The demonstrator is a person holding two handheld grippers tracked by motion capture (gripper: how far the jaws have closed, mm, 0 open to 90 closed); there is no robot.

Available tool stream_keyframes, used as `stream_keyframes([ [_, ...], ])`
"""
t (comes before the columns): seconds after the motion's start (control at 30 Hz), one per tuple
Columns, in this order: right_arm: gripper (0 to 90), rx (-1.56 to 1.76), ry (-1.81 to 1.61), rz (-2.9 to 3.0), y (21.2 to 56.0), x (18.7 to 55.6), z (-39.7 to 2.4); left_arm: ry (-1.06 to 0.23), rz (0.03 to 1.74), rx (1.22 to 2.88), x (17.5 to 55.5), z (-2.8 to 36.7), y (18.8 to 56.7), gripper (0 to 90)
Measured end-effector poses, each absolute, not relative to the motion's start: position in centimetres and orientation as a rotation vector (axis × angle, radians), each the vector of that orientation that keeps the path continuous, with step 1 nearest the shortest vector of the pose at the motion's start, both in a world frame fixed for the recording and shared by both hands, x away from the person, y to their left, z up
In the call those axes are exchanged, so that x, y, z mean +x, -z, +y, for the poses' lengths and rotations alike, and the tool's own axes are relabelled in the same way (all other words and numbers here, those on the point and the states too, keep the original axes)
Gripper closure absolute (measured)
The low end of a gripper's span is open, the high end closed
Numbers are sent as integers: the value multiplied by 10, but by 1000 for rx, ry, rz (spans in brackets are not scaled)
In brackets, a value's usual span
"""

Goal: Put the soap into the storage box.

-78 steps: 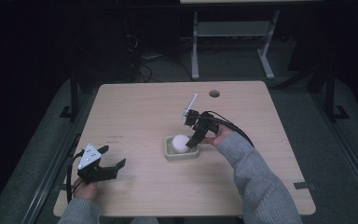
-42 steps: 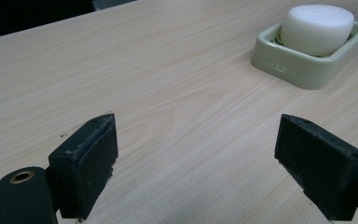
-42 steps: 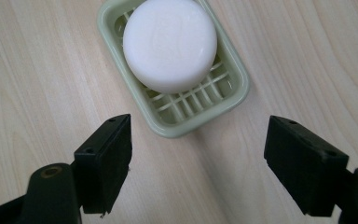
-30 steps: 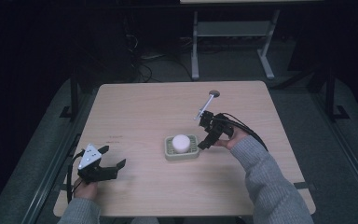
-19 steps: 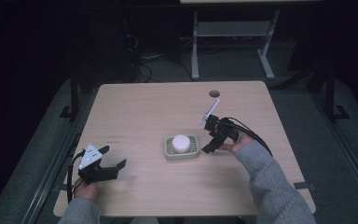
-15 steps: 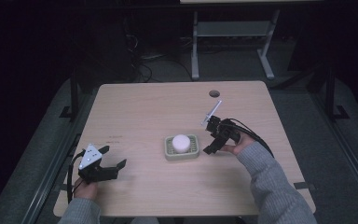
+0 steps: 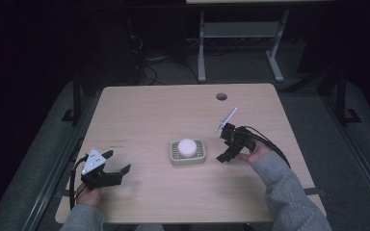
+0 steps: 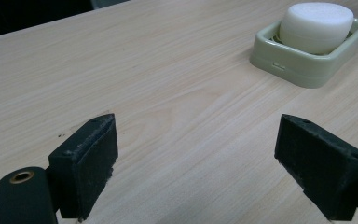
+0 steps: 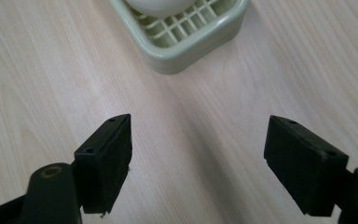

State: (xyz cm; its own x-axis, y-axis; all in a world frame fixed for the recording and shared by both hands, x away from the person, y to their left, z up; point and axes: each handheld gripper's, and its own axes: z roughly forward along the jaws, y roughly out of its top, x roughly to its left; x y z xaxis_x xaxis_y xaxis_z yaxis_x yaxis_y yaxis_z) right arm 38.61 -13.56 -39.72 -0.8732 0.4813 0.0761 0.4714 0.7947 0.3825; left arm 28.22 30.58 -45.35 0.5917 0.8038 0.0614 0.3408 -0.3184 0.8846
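A pale green soap dish point(image 7: 175, 156) sits near the middle of the table with a round white soap point(image 7: 187, 147) in it. The dish point(image 8: 307, 70) and the soap point(image 8: 314, 25) lie ahead and to the right in the left gripper view. A corner of the dish point(image 9: 191, 39) shows at the top of the right gripper view, with the soap point(image 9: 156, 7) at the frame edge. My right gripper point(image 7: 223, 158) rests just right of the dish, open and empty point(image 9: 198, 163). My left gripper point(image 7: 118, 162) stands open near the front left corner, empty point(image 8: 198, 168).
The wooden table point(image 7: 164, 110) has a round cable hole point(image 7: 221, 96) near its back edge. A metal stand point(image 7: 241, 33) is on the floor behind the table. Cables trail from each gripper toward the person's sleeves.
My right gripper has left the soap in the dish and drawn back to the right and down toward the table. The left gripper has stayed still.
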Motion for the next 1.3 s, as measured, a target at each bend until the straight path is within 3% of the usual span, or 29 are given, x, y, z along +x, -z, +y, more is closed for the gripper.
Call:
stream_keyframes([
  [1.3,229,877,-695,2920,414,352,-181,-631,917,1907,282,305,453,128],
])
